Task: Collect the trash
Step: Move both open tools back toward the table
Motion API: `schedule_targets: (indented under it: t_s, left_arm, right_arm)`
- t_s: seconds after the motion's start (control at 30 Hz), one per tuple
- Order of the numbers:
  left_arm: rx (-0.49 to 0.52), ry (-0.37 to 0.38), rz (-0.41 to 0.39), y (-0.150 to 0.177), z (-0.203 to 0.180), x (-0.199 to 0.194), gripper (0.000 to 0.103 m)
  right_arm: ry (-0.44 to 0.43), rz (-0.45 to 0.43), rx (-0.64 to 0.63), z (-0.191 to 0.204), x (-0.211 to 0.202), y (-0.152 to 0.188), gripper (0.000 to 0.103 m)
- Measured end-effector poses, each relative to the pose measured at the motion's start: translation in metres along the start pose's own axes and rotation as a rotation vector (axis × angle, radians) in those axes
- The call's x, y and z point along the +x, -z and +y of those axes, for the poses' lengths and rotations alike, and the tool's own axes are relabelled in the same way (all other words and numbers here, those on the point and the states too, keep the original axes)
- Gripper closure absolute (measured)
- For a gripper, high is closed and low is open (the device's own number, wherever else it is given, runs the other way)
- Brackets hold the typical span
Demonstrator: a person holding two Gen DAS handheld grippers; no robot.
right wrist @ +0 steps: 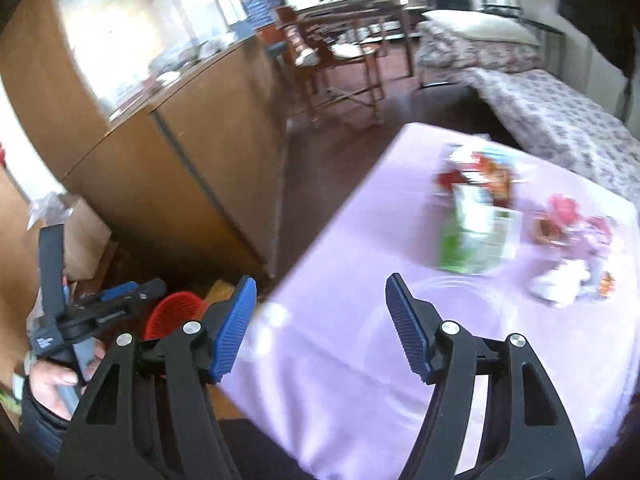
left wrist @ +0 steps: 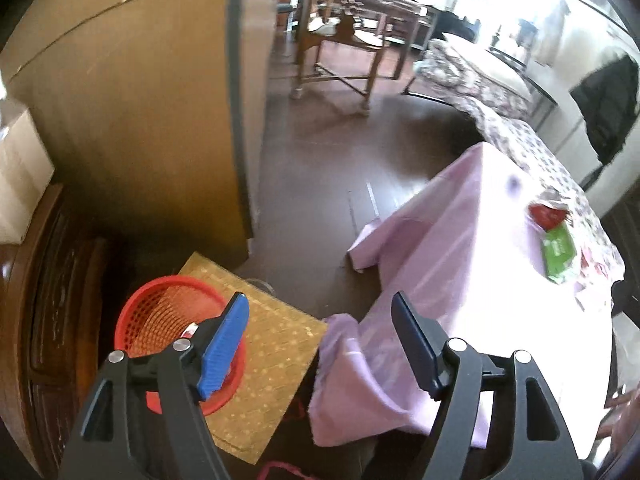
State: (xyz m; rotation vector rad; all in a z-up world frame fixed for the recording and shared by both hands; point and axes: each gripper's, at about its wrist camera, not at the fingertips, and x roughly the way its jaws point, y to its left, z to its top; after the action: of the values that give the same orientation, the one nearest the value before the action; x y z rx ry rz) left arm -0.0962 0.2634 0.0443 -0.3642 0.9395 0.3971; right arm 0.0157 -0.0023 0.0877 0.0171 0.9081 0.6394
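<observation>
A red mesh waste basket (left wrist: 160, 312) stands on a tan mat on the floor, and something small lies in its bottom. My left gripper (left wrist: 320, 320) hovers open and empty above the basket's right side and the table's corner. In the right wrist view my right gripper (right wrist: 320, 300) is open and empty over the pink tablecloth (right wrist: 360, 360). Beyond it lie a green and white packet (right wrist: 472, 232), a red and orange wrapper (right wrist: 480, 172), pink wrappers (right wrist: 568, 216) and crumpled white paper (right wrist: 560, 280). The left wrist view shows the green packet (left wrist: 558, 248) and a red wrapper (left wrist: 546, 214).
A tall brown cabinet (left wrist: 140, 120) stands behind the basket (right wrist: 176, 312). A hand (right wrist: 56, 376) holds the left gripper's handle at the lower left of the right wrist view. A wooden chair (left wrist: 340, 52) and a bed with a patterned cover (right wrist: 560, 112) lie beyond dark floor.
</observation>
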Motion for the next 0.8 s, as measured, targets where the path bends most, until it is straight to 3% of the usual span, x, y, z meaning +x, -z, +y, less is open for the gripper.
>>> schedule_targets:
  t_s: [0.3, 0.5, 0.63, 0.8]
  left_arm:
    - [0.130, 0.056, -0.012, -0.009, -0.095, 0.008, 0.024]
    - [0.203, 0.117, 0.015, -0.012, -0.168, 0.028, 0.023]
    - [0.251, 0.140, 0.015, -0.012, -0.208, 0.038, 0.019]
    - [0.275, 0.190, 0.040, -0.011, -0.252, 0.055, 0.019]
  right_arm:
    - [0.076, -0.044, 0.103, -0.092, -0.028, 0.000, 0.036]
    - [0.069, -0.063, 0.243, -0.146, -0.029, 0.011, 0.036]
    - [0.086, -0.062, 0.300, -0.170, -0.028, 0.015, 0.036]
    - [0.174, -0.074, 0.299, -0.188, -0.029, 0.021, 0.036]
